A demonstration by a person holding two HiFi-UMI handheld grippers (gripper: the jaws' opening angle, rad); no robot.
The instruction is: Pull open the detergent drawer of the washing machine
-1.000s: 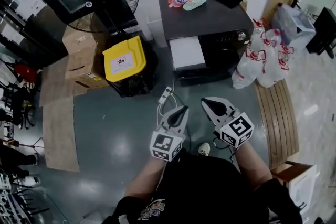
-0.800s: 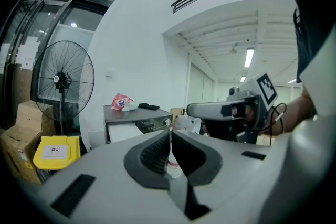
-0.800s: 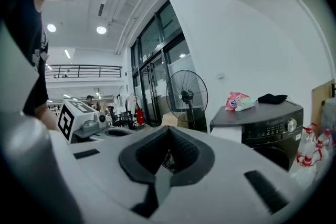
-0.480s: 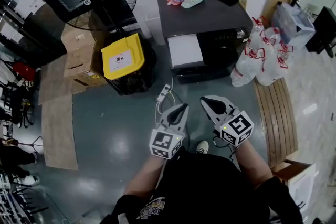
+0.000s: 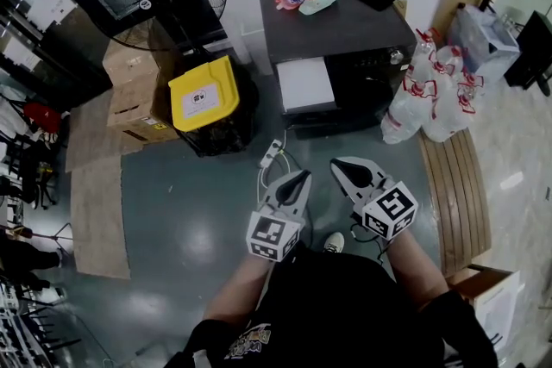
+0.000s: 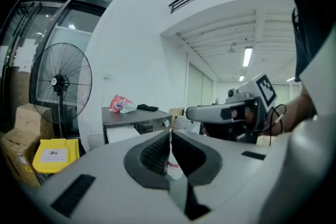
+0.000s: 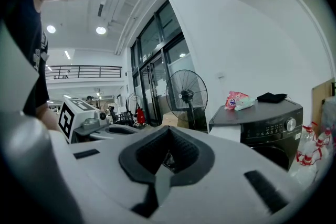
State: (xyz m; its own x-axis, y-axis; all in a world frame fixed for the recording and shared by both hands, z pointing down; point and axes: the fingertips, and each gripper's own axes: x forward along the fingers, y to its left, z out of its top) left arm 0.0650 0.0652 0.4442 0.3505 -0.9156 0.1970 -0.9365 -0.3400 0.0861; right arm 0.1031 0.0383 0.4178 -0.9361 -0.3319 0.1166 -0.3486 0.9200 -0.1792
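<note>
Closed right gripper (image 7: pixel 168 129), washing machine (image 7: pixel 270 122) beyond

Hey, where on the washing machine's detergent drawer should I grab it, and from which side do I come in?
Grip the detergent drawer by its white front panel, top left on the washing machine, left of the knob. Come in level from the front: the panel faces you and likely slides straight out. Its handle recess isn't visible; try its lower edge.
</note>
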